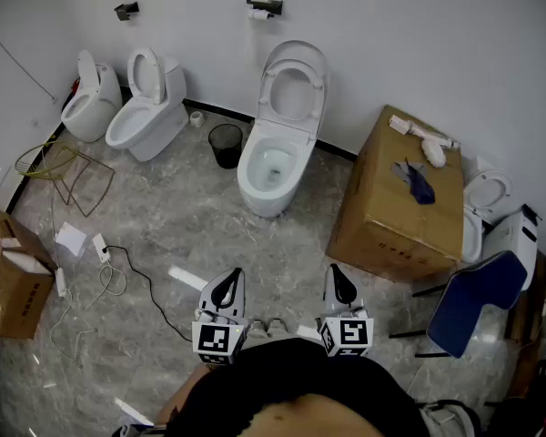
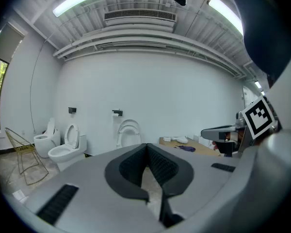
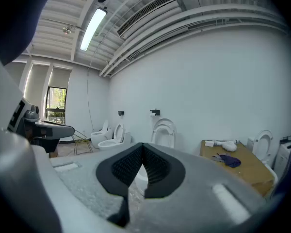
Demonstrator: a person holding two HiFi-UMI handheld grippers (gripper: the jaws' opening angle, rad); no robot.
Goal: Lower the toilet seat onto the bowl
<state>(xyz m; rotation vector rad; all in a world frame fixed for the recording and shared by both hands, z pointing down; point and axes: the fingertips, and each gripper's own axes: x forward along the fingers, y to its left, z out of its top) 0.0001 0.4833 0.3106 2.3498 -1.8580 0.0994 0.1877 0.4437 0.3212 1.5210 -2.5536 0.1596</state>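
Note:
A white toilet stands against the far wall, its bowl (image 1: pixel 271 167) open and its seat (image 1: pixel 294 91) and lid raised upright against the wall. The upright seat (image 2: pixel 128 132) shows far ahead in the left gripper view, and the same seat (image 3: pixel 164 131) in the right gripper view. My left gripper (image 1: pixel 227 289) and right gripper (image 1: pixel 339 286) are held close to my body, well short of the toilet, side by side above the floor. The left gripper (image 2: pixel 146 147) has its jaws shut on nothing. The right gripper (image 3: pixel 142 147) is likewise shut and empty.
Two more toilets (image 1: pixel 150 109) (image 1: pixel 90 100) stand at the back left, with a black waste bin (image 1: pixel 225 144) beside the middle toilet. A large cardboard box (image 1: pixel 400 203) sits right of it, then another toilet (image 1: pixel 483 200) and a blue chair (image 1: pixel 478 300). A wire rack (image 1: pixel 68 173), cables (image 1: pixel 118 276) and a box (image 1: pixel 16 276) lie left.

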